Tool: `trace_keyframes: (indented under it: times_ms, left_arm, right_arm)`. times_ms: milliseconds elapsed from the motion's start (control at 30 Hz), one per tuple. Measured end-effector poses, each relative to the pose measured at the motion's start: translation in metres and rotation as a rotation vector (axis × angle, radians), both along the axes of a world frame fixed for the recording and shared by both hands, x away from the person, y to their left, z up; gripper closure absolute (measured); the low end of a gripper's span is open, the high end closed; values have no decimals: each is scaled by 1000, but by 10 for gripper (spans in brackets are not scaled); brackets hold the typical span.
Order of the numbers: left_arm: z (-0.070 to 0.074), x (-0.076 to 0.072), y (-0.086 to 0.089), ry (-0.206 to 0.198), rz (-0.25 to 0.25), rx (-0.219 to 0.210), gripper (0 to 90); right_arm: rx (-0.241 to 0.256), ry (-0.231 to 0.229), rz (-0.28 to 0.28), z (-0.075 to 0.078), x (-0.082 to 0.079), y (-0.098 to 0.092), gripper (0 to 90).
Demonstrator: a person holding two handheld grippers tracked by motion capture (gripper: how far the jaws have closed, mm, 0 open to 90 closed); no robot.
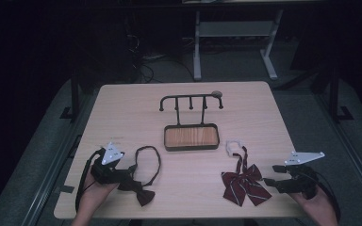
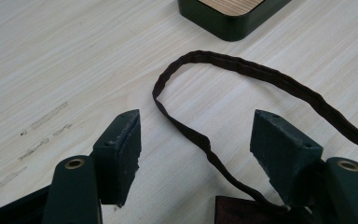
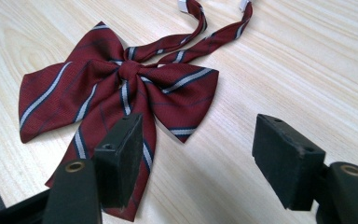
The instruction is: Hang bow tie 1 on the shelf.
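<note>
Risk first: both bow ties are limp cloth, so a grab on a thin strap could slip or drag the tie across the table [image 1: 122,108] instead of lifting it. High view: left gripper [image 1: 125,170] sits at the dark bow tie [image 1: 143,188], right gripper [image 1: 272,178] just beside the striped bow tie [image 1: 243,184]; hook stand [image 1: 191,100] and tray [image 1: 191,137] lie well beyond both. Left gripper view: jaws apart, neck loop [image 2: 242,70] runs between the fingers [image 2: 121,154], its near strand passing close to the right-hand one, nothing pinched. Right gripper view: jaws apart and empty, tie knot ahead of the left-hand finger, one tail lying under it; a close here would likely catch a tail only.
</note>
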State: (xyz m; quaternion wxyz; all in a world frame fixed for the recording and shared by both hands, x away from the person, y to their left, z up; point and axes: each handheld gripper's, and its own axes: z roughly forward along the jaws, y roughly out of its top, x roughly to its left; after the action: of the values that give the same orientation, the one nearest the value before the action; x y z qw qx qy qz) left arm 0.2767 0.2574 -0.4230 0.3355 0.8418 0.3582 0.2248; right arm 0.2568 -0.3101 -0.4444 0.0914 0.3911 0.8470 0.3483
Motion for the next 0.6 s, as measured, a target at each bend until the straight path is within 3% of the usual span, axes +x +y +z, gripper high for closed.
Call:
trace_keyframes:
  times_ms: [367, 600]
  left_arm:
    - [1, -1, 2, -7, -1, -5, 339]
    - [-1, -2, 3, 3, 1, -5, 337]
  right_arm:
    - [-9, -12, 17, 5, 1, 12, 323]
    - [4, 7, 14, 6, 4, 17, 320]
